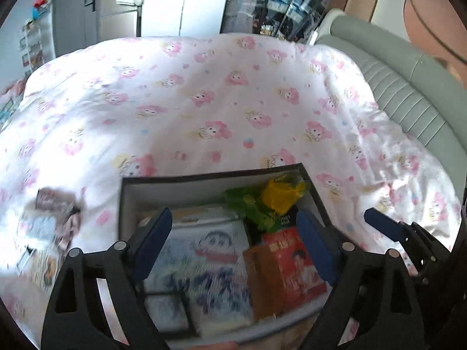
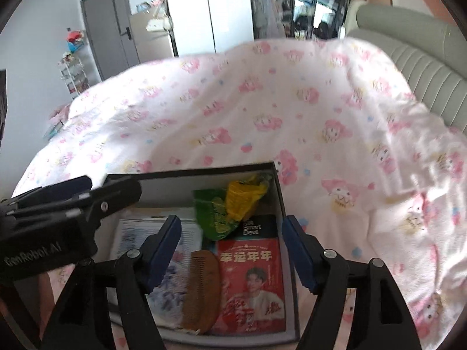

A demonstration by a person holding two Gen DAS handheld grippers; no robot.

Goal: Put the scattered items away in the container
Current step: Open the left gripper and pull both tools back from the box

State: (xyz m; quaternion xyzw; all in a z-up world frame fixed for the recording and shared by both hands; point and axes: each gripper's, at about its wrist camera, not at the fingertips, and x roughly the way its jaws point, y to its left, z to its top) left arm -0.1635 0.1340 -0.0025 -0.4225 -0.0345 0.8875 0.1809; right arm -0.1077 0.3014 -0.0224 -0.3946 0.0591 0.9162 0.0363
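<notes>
The open box (image 2: 280,192) sits on the bed's pink-printed quilt (image 2: 292,110), near edge, already holding a red booklet (image 2: 252,280), a wooden comb (image 2: 201,288), a cartoon-print pack (image 1: 201,265), a black card and a green and yellow bag (image 2: 230,204). Both tools hang above it with jaws wide and nothing between them: the left tool (image 1: 233,245) and the right tool (image 2: 230,250). The drop looks finished. 1 blurred bundle of items (image 1: 49,233) lies left of the box; fetching it is likely next, by the left tool.

A home bedroom: bed with cartoon-print duvet (image 1: 204,102), padded headboard (image 1: 408,87), wardrobe (image 2: 227,8).
</notes>
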